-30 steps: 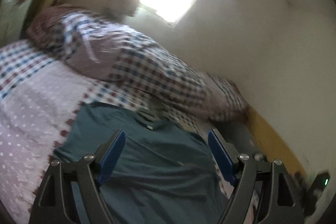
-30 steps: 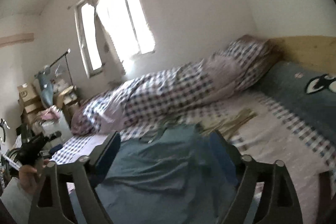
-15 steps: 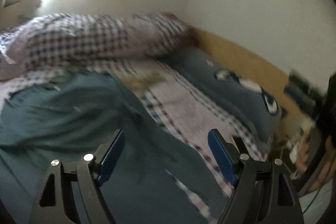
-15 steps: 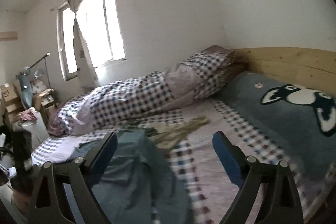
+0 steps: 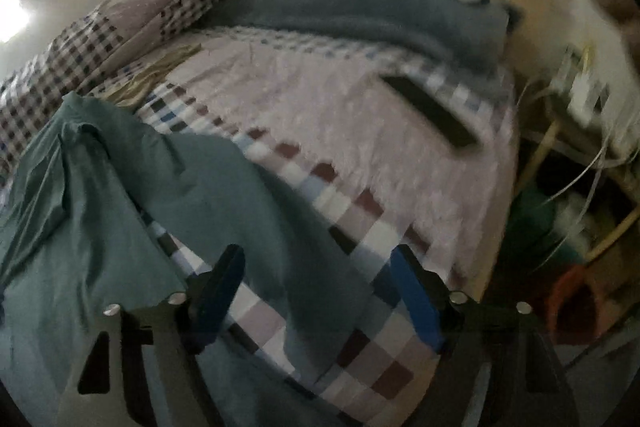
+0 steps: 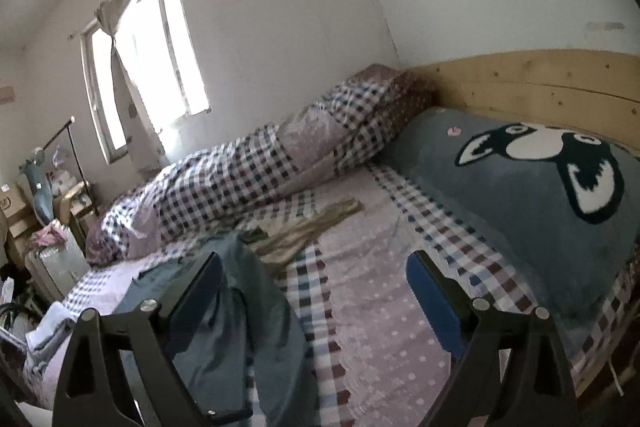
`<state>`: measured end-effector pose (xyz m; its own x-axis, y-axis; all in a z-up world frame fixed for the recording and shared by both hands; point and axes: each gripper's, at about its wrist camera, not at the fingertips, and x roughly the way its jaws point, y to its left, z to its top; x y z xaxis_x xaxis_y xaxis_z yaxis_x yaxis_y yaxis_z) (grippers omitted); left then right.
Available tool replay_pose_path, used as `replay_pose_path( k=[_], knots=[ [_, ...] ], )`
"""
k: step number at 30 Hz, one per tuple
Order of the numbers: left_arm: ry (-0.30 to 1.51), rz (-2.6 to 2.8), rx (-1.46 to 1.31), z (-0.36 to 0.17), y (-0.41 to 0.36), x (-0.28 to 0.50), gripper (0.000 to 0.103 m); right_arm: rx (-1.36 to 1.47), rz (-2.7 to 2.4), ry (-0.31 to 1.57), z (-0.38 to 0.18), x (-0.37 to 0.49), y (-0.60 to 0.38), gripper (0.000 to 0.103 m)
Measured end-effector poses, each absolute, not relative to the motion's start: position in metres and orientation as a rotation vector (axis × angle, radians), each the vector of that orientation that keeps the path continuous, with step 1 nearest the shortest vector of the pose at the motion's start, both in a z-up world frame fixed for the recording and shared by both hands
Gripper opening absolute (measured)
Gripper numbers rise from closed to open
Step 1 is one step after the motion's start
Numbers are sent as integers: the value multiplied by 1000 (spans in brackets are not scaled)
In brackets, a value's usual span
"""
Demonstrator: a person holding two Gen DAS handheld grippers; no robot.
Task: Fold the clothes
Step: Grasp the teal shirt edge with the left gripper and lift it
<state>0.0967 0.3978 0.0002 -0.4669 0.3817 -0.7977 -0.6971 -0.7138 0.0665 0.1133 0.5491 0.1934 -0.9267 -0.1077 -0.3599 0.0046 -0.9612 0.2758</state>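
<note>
Two claws are hanging over the bed (image 6: 384, 291), neither gripping anything. Left claw (image 5: 316, 291) is narrowing its jaws just above the teal shirt's (image 5: 120, 195) loose edge; right claw (image 6: 316, 291) is gaping, shirt (image 6: 240, 307) below-left. Better pinching one layer near a corner.

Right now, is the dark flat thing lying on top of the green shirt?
No, the dark flat thing lies on the pink bedsheet, apart from the green shirt.

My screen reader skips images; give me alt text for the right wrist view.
The right gripper is open above a teal shirt crumpled on a bed. Behind it are a checked quilt and a dog-print pillow.
</note>
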Motion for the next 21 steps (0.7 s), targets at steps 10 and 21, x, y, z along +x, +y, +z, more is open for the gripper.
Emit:
replay_pose_path(
  k=[10, 21],
  knots=[
    [92, 2208, -1017, 33, 331, 75, 8, 647, -2967, -474, 174, 108, 562, 96],
    [-979, 2329, -727, 74, 54, 35, 9, 727, -2829, -453, 156, 73, 521, 96]
  ],
)
